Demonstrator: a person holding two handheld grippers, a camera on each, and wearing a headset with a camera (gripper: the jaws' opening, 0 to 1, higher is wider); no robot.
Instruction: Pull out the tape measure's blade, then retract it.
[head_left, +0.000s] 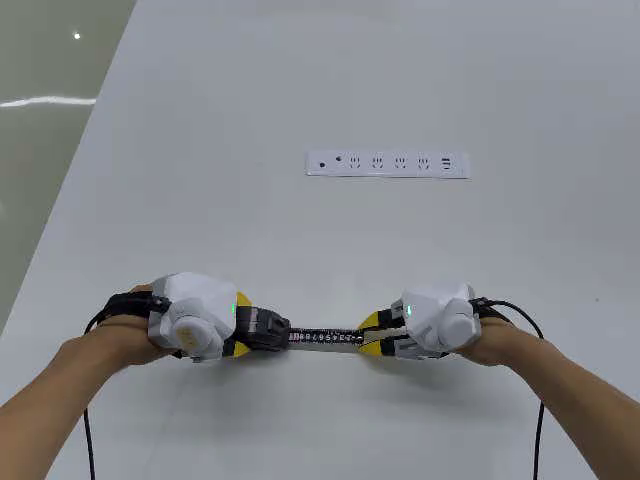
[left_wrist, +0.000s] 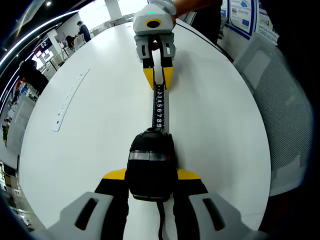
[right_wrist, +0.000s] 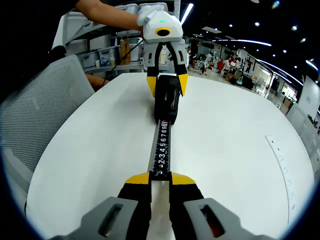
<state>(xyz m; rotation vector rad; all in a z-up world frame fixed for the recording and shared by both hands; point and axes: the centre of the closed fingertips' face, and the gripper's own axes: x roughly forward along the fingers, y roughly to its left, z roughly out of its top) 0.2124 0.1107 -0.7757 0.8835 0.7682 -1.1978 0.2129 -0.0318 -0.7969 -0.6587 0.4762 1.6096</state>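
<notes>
Left gripper (head_left: 245, 328) jaws clamp the tape measure case (left_wrist: 151, 160) on the desk (head_left: 300, 240), right gripper (right_wrist: 160, 178) jaws pinch the blade (right_wrist: 162, 145) tip near the case, blade axis running straight between them.

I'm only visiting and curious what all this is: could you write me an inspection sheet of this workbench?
Surface: white table, smooth and plain.
Job's things: black tape measure case; blade pulled out a short way, numbers showing.
Clutter: white power strip lying apart from the work, no plugs seen in it.
Grippers: left hand-held gripper shut on the case; right hand-held gripper shut on the blade's tip.
Cables: black cable from the right hand-held gripper, another by the left arm.
Surroundings: mesh chair beside the table, shelves behind.
</notes>
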